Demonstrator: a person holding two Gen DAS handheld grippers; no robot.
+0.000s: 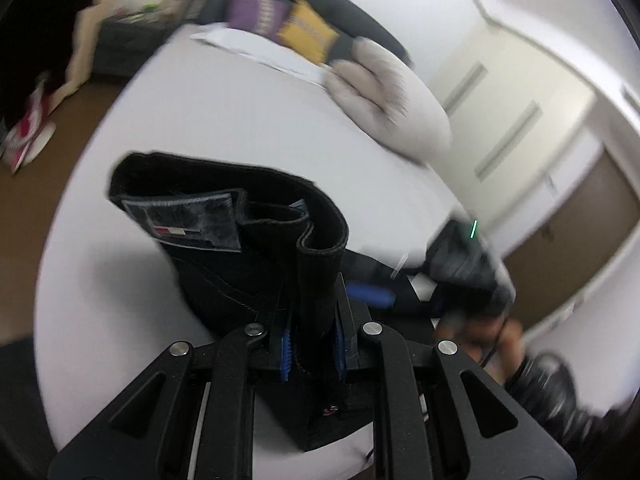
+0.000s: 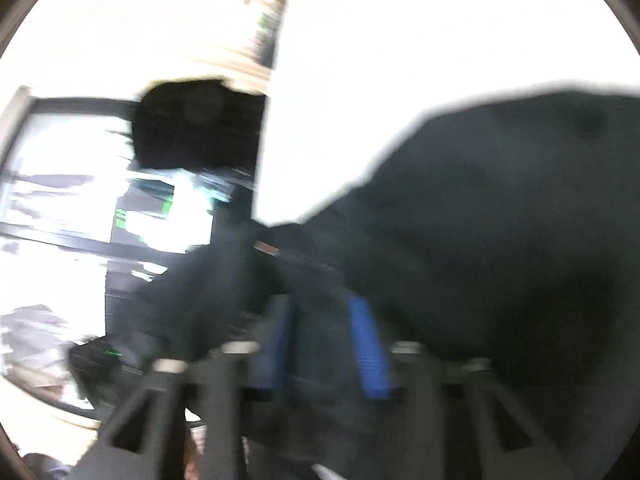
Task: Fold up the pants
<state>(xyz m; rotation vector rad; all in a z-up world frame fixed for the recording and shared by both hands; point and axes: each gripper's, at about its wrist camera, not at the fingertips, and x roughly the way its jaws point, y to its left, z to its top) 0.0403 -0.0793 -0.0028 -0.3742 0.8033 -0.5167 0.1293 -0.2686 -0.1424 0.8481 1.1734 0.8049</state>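
Two grips on the pants point(image 1: 240, 240): left gripper point(image 1: 312, 344) jaws pinch the waistband, which stands up ahead over the bed point(image 1: 200, 120), right gripper point(image 2: 324, 344) jaws look closed on dark cloth running off to its right, v. blurred.

Two wrist fisheyes, both very close to the black pants; both blurred, the right heavily.

Left wrist view looks forward along its blue-padded fingers point(image 1: 285, 344) and down across the white bed point(image 1: 224, 120) toward the pillows point(image 1: 384, 92) at its far end; the pants point(image 1: 240, 232) fill the near centre and the right gripper point(image 1: 464, 264) shows at the right edge. Right wrist view sits nearer still, looking along its own fingers point(image 2: 368, 352) into the pants point(image 2: 500, 220), with washed-out white behind. Shared between the views: the pants and the bed.
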